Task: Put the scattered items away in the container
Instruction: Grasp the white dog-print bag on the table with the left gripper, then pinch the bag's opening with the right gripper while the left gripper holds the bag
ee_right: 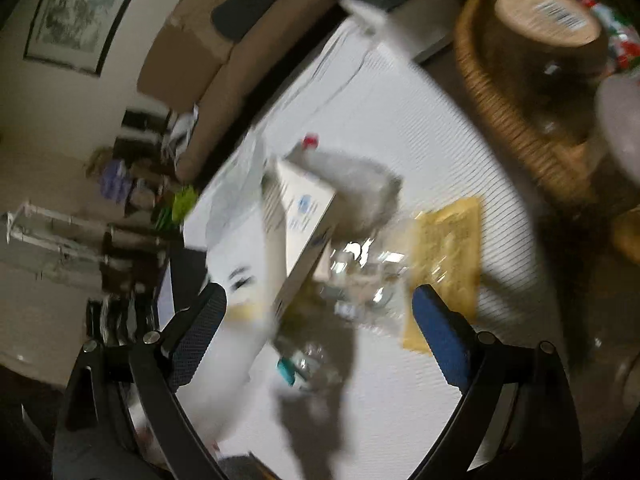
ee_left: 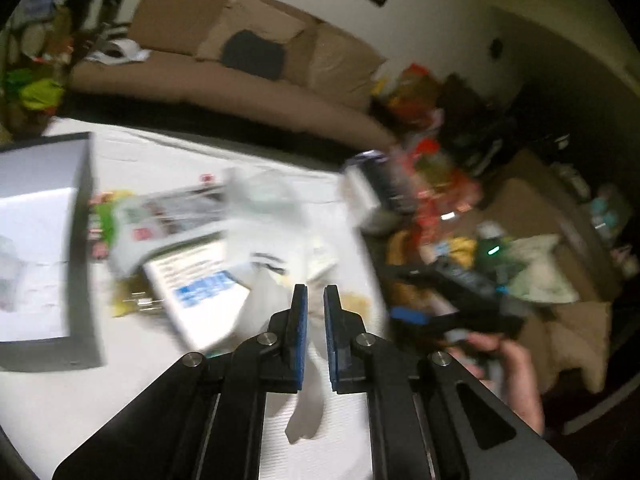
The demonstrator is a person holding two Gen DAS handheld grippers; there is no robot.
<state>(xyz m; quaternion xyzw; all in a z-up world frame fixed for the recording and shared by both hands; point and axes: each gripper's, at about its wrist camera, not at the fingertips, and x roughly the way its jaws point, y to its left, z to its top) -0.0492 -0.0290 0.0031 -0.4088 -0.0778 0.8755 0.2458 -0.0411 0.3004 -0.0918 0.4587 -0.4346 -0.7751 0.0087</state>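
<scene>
A white bag (ee_left: 308, 396) is pinched between the nearly closed pads of the left gripper (ee_left: 315, 300) and hangs above the white table (ee_left: 120, 392). The right gripper (ee_right: 320, 304) is held wide apart over a yellow packet (ee_right: 448, 248) and a white box (ee_right: 304, 216). The container (ee_left: 48, 240) is seen at the table's left, apart from the bag.

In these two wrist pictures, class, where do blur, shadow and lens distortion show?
Left wrist view: motion blur smears the table clutter, the left gripper stays sharp, dark fisheye corners. Right wrist view: blurred too, a dark shadow lies across the white table, and the wall picture leans, bowed.
</scene>
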